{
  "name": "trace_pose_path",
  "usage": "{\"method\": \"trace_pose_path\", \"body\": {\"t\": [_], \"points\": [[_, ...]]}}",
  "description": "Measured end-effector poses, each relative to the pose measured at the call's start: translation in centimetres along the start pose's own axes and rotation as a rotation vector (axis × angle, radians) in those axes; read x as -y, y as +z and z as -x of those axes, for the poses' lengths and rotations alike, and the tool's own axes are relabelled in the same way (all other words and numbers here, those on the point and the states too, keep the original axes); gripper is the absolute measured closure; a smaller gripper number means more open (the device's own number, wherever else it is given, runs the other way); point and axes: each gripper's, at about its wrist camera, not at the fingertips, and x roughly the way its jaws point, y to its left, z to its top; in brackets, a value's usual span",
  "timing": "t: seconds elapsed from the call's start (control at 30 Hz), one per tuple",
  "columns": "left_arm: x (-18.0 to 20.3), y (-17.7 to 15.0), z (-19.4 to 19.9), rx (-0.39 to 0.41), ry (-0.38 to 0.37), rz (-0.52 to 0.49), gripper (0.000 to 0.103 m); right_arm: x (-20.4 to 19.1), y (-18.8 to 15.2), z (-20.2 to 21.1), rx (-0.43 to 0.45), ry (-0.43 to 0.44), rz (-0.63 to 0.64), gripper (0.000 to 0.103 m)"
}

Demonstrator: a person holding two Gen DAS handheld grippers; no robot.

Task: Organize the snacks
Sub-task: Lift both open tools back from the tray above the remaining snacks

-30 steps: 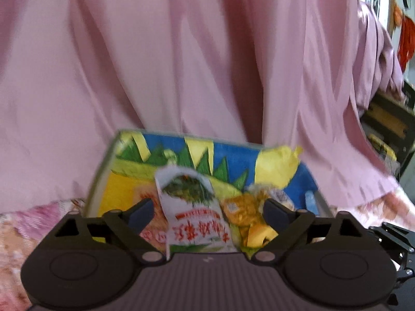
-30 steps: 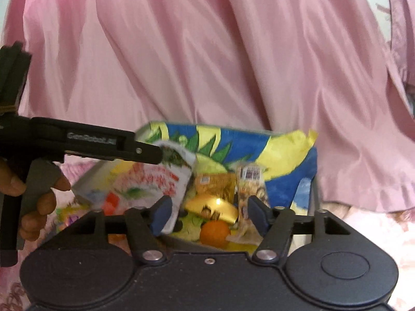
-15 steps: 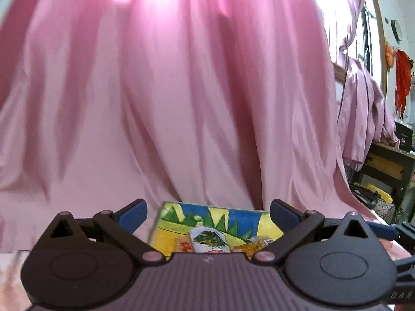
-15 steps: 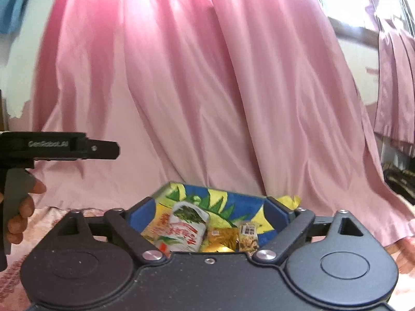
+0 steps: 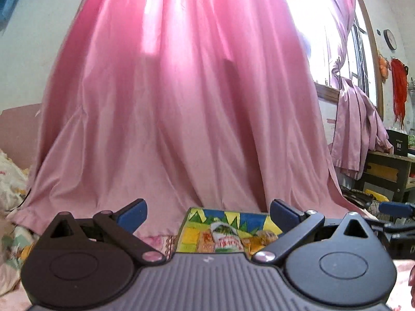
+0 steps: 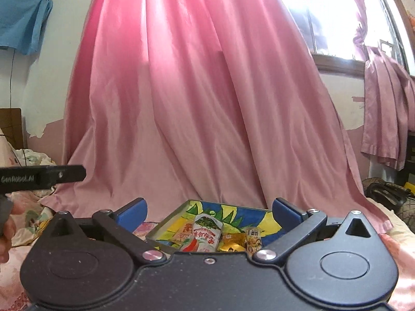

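The left gripper (image 5: pixel 207 213) stands with its blue-padded fingers (image 5: pixel 132 213) spread wide, nothing between them and nothing touched. The right gripper (image 6: pixel 208 212) is opening its jaws, its blue fingers (image 6: pixel 285 211) far apart and empty too.

Beyond both sets of fingertips, low in each view, sits the tray (image 6: pixel 166 229) with its bright yellow, blue and green pattern. It rests on a floral bedcover (image 6: pixel 26 292), just before the hanging pink curtain (image 6: pixel 202 90). Inside the tray lie the snacks: a white-and-red packet with green printing (image 6: pixel 205 235) near the middle, a gold wrapped piece (image 6: pixel 233 241) and a small bar (image 6: pixel 254 241) to its right (the rest is hidden behind the gripper body). Neither gripper touches the tray.
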Motion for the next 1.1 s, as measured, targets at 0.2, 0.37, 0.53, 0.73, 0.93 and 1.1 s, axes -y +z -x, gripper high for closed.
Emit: {"method": "trace_pose_path", "body": {"t": [0.2,0.37,0.53,0.73,0.93,1.1], "points": [[0.1,-2.9,2.3,-0.052,0.008,-0.019,0.000,-0.9,-2.1,3.3,-0.006,-0.019,0.007,0.001],[-0.5,-5.0,3.1,-0.122,0.034,-0.015,0.000,-1.3,-3.9,4.3,-0.057,-0.020,-0.013,0.001],[-1.5,-7.2,3.7,-0.217,0.058,-0.016,0.000,-2.0,-5.9,4.6,-0.135,-0.029,-0.004,0.001],[-2.7,-9.4,4.5,-0.301,0.091,-0.006,0.000,-2.3,-8.2,4.4,-0.215,-0.025,-0.022,0.001],[-3.2,-10.8,4.7,-0.357,0.108,-0.013,0.000,-2.2,-9.4,3.9,-0.264,-0.014,-0.042,0.001],[-3.5,-11.3,4.5,-0.396,0.112,-0.015,0.000,-2.1,-10.0,3.4,-0.297,-0.010,-0.055,0.001]]}}
